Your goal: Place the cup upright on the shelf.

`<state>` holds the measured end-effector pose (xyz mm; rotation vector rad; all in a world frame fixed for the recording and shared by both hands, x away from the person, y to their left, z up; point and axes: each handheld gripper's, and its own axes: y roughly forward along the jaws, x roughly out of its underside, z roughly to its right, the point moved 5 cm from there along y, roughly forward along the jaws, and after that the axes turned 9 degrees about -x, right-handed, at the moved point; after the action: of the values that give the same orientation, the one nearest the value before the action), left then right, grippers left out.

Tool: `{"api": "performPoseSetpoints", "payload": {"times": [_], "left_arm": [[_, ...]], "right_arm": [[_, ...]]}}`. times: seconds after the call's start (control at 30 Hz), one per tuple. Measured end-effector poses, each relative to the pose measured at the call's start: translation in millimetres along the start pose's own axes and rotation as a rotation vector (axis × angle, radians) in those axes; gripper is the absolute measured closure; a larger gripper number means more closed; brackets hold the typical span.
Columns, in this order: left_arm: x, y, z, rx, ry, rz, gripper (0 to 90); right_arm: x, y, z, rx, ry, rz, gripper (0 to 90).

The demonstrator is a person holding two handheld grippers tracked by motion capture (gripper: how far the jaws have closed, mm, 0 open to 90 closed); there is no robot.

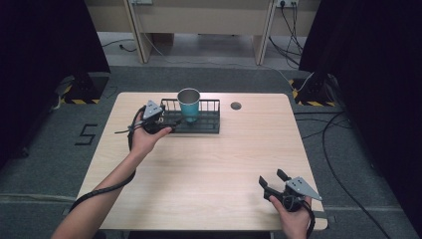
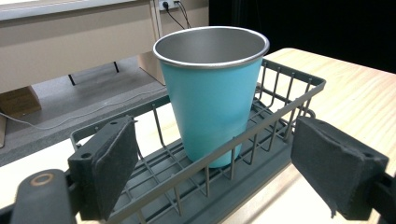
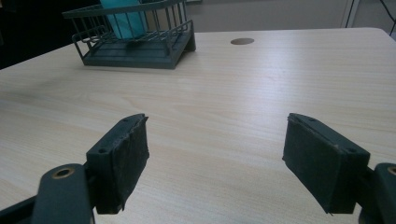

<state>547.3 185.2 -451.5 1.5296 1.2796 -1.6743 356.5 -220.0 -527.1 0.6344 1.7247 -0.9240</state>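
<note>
Teal metal cup (image 2: 212, 93) stands upright in the wire basket (image 2: 280, 86) at the far edge of the desk (image 1: 209, 164), and the left claw (image 2: 219, 177) sits spread wide just short of the basket's near rail, lined up on the cup. Reach looks underway; next it must clear the rail to close on the cup, while the right claw (image 3: 224, 158) waits spread over bare desk.

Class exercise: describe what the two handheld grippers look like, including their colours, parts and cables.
Both the left gripper and right gripper are black, each topped by a grey three-cornered plate with small holes. Their jaws carry flat, dark padded faces, frayed at the edges. A black cable trails from each. No sleeves show.
</note>
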Motion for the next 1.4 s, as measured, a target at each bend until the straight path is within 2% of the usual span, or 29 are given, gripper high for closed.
{"api": "performPoseSetpoints", "payload": {"times": [0.53,1.03,1.4], "left_arm": [[9.7,-24.8,-2.2,0.006,-0.002,0.004,14.2],[19.3,-47.8,-14.1,-0.005,-0.005,0.004,14.2],[31.6,-67.8,-17.3,-0.01,-0.012,0.01,14.2]], "right_arm": [[-0.1,0.0,-0.6,-0.001,0.003,0.001,22.8],[0.0,0.1,-0.4,0.002,0.006,0.002,22.9],[0.0,-0.2,-0.2,0.003,0.006,0.003,22.9]]}}
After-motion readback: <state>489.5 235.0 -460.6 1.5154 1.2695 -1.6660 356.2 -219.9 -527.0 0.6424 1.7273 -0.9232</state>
